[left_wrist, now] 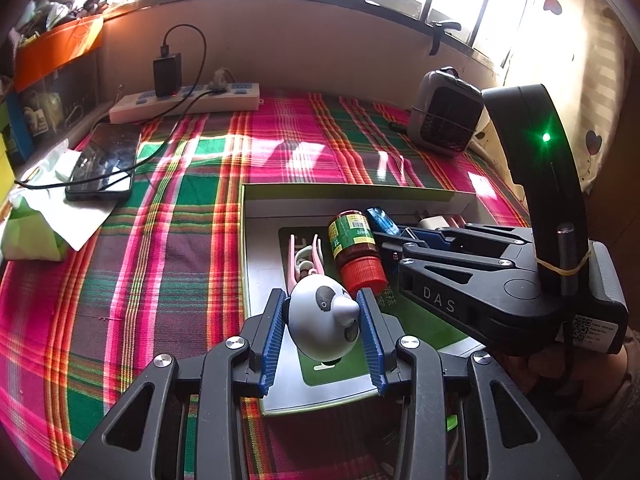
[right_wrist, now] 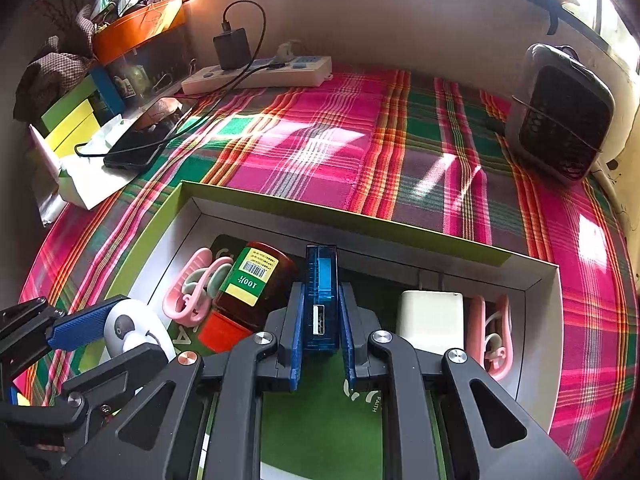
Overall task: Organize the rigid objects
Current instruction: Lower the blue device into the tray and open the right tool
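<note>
A plaid cloth (right_wrist: 320,148) in pink, green and red is covering the surface. Lying directly on it are an open shallow box (right_wrist: 360,222) in front, a white power strip (right_wrist: 260,74) at the back wall, a phone (left_wrist: 102,164) (partly on white paper (left_wrist: 74,220)) and a grey fan unit (right_wrist: 560,112).

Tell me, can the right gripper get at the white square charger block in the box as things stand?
Probably not yet. The right gripper is shut on the translucent blue USB device, so its jaws are occupied. The white square charger block lies just right of it in the green-rimmed box, uncovered from above.
</note>
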A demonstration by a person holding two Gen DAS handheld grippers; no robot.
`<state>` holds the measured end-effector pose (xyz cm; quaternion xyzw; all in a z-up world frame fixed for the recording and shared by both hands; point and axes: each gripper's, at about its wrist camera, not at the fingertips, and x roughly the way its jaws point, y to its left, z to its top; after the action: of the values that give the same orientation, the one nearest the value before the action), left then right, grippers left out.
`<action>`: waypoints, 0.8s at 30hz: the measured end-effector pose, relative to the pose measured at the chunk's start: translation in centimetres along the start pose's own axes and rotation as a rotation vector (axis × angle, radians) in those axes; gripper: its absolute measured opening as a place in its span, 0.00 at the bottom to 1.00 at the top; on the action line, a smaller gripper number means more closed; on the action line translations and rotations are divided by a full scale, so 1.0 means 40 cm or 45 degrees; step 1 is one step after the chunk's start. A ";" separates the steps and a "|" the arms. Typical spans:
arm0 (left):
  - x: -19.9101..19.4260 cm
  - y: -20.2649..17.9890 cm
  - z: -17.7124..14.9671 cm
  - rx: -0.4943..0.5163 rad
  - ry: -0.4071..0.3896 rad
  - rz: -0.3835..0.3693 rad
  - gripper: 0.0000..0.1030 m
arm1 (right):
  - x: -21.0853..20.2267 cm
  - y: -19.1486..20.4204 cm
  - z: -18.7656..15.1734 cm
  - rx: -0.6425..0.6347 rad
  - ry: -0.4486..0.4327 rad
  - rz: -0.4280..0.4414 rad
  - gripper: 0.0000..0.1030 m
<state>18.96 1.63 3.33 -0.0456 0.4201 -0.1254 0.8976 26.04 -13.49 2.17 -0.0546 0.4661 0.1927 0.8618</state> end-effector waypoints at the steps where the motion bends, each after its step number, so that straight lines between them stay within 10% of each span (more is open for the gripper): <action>1: 0.001 0.000 0.000 0.001 0.004 -0.001 0.34 | 0.001 0.002 0.000 -0.004 0.000 0.002 0.16; 24: 0.010 0.000 -0.002 0.009 0.025 -0.001 0.34 | 0.003 0.012 0.004 -0.014 -0.023 0.046 0.17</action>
<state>19.15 1.54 3.00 -0.0415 0.4285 -0.1277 0.8935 26.04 -12.98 2.20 -0.0492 0.4582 0.2113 0.8620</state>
